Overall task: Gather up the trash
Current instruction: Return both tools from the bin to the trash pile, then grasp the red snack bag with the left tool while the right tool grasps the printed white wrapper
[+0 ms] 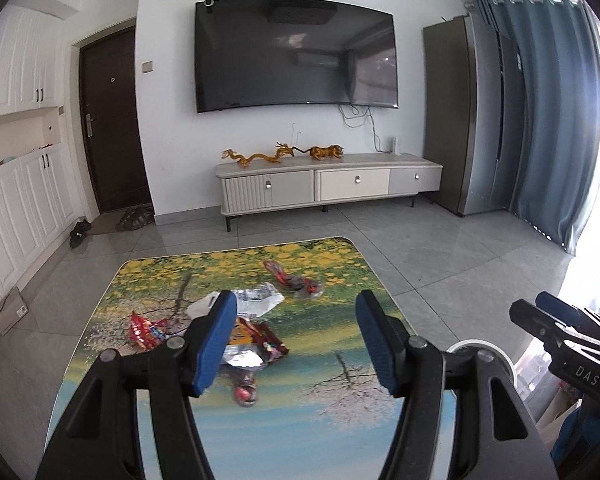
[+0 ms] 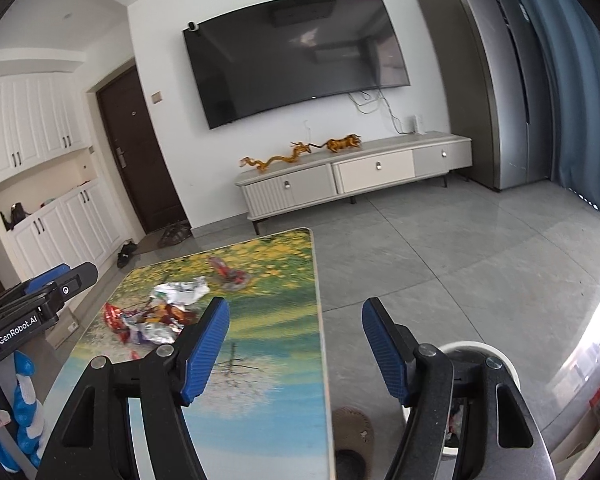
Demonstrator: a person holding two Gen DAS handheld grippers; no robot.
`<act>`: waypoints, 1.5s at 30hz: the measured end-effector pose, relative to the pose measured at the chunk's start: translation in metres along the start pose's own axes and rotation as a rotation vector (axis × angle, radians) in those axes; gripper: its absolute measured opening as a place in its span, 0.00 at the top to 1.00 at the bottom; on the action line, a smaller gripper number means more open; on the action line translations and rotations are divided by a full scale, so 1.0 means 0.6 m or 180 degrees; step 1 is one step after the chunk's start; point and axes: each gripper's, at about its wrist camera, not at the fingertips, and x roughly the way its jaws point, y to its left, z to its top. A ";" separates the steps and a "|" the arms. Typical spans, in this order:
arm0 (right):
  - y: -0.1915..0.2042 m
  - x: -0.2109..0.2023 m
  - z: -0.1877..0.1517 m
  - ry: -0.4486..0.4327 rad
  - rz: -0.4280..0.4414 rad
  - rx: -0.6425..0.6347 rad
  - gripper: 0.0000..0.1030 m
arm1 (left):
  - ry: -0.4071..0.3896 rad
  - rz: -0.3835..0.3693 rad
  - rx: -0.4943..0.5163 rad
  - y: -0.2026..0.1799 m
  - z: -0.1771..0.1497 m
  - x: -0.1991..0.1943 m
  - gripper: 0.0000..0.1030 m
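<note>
Seen from the left wrist camera, the left gripper (image 1: 296,336) hangs above a table (image 1: 284,420) whose top is printed with a landscape of yellow blossom, green grass and blue water. Its two blue-padded jaws stand apart with nothing between them. Beyond and below the left jaw lies a loose pile of wrappers (image 1: 256,344): crumpled silver foil, a white torn packet, and red and orange snack bags. A red wrapper (image 1: 146,330) sits just left of the pile, and a small red one (image 1: 245,394) lies nearer the camera. Farther off, toward the table's far edge, is another red and clear wrapper (image 1: 296,280), apart from the rest. At the right edge the right gripper (image 1: 556,320) comes into view, beside the white rim of a bin (image 1: 482,346) next to the table.

Looking from the right wrist camera, the right gripper (image 2: 296,340) hovers over the table's right edge (image 2: 320,320), partly above grey floor tiles (image 2: 460,260). Its jaws are also spread wide and empty. The wrappers (image 2: 156,316) lie well to the left of the left jaw, a heap of silver, red and orange, with the single red wrapper (image 2: 228,274) farther back. Below the right jaw sits the white bin (image 2: 472,350); something crumpled shows inside it. The left gripper (image 2: 60,280) appears at the left edge.
</note>
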 end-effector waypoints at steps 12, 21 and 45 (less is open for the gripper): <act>0.093 0.025 0.009 0.0133 -0.0022 -0.0275 0.34 | 0.0163 0.0030 -0.0487 0.165 -0.062 0.019 0.41; 0.138 0.072 -0.001 0.0338 -0.0036 -0.0441 0.34 | 0.0397 0.0204 -0.0807 0.291 -0.124 0.065 0.41; 0.197 0.400 0.008 0.1062 0.0854 -0.0617 0.35 | 0.0639 0.0208 -0.0855 0.404 -0.123 0.247 0.41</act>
